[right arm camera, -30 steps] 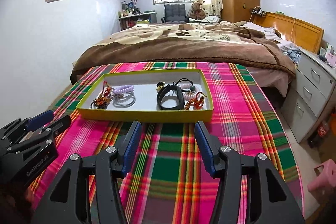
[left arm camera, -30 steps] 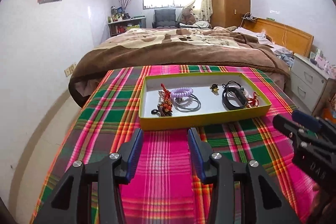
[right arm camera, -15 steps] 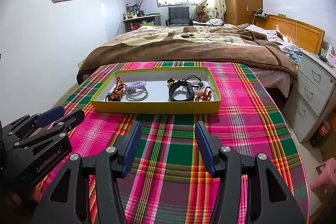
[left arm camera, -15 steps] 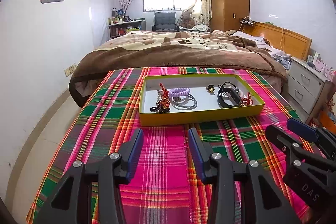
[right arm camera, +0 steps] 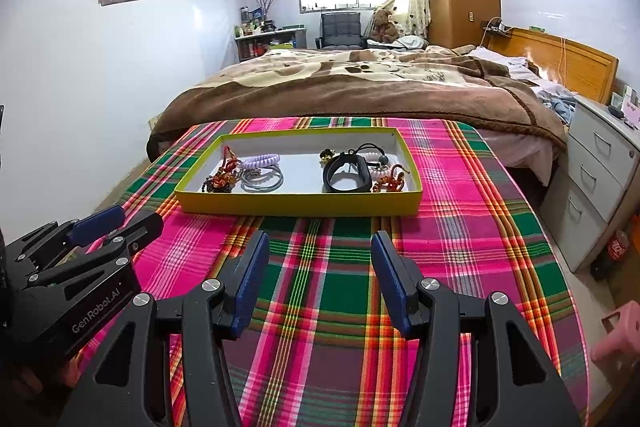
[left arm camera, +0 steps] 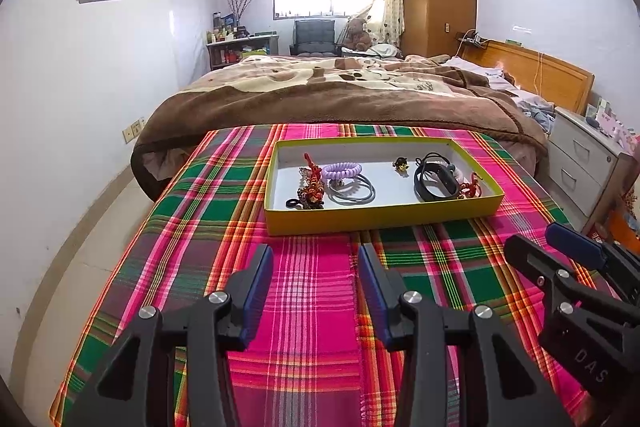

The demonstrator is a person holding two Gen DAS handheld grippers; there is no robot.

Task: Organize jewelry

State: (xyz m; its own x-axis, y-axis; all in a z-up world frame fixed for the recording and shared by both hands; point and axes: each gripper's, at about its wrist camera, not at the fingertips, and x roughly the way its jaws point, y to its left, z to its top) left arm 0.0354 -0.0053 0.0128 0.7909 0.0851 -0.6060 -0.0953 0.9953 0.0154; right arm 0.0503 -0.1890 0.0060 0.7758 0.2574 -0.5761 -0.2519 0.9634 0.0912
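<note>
A: While both tools are held low over the pink-green plaid cloth [left arm camera: 312, 291], nothing is gripped. Left gripper [left arm camera: 316, 267]: jaws spread, empty. Right gripper [right arm camera: 320, 255]: same, spread w/ nothing btwn.

B: Jewelry where?

A: All seen inside the shallow yellow cardboard tray [right arm camera: 296, 205], at 12 o'clock from both grippers, well apart from the tips. Red-gold knotted charm [left arm camera: 312, 183], lilac coil hair tie [left arm camera: 342, 170] and grey ring loops [left arm camera: 352, 191] are bunched at tray's 9 o'clock end; black wristband [right arm camera: 347, 177], small gold-black charm [left arm camera: 401, 164] and red beaded piece [right arm camera: 390, 183] at the 3 o'clock end.

B: Sorted already?

A: Can't be settled. Two clusters would fit a finished sort or a pile awaiting one. Jaws are prob. kept wide so either could be brought in.
</note>
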